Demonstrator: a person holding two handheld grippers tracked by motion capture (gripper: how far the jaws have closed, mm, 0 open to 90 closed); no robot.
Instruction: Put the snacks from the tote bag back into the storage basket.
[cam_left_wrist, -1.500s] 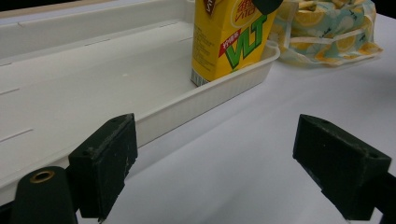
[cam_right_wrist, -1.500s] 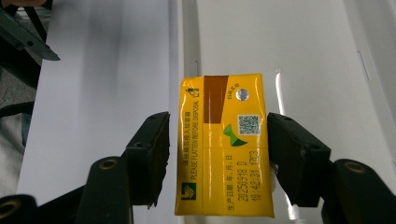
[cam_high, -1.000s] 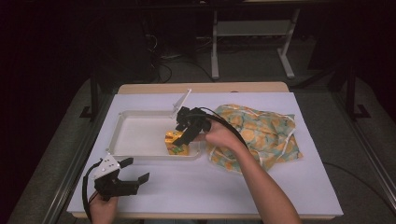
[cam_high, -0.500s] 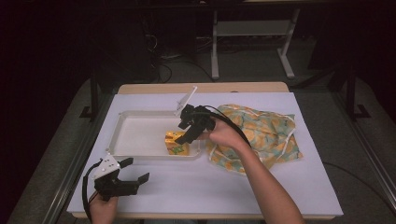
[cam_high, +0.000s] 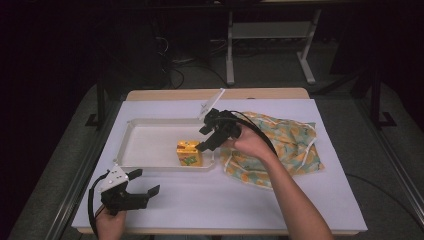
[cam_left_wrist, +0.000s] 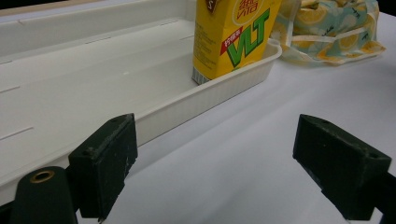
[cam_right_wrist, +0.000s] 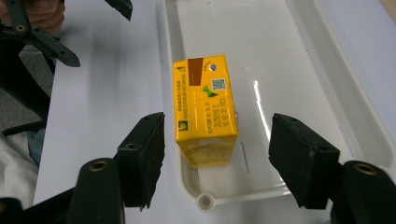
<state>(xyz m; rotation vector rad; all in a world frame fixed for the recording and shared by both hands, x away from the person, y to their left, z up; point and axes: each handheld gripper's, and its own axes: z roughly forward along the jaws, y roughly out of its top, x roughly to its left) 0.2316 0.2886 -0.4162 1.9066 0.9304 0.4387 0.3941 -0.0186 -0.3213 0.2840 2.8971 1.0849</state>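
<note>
Near the right end of the white tray (cam_high: 150, 145), a yellow juice carton (cam_high: 188, 153) stands upright on the tray floor, close to the front rim. Just above and beside it hovers the right gripper (cam_high: 205, 139), its jaws spread wide apart with nothing between them; in the right gripper view the carton (cam_right_wrist: 204, 110) sits between the two jaws without touching either. Down at the front left of the tabletop (cam_high: 260, 200), the left gripper (cam_high: 145, 182) rests with its jaws open and empty. A patterned cloth bag (cam_high: 285, 145) lies right of the tray.
</note>
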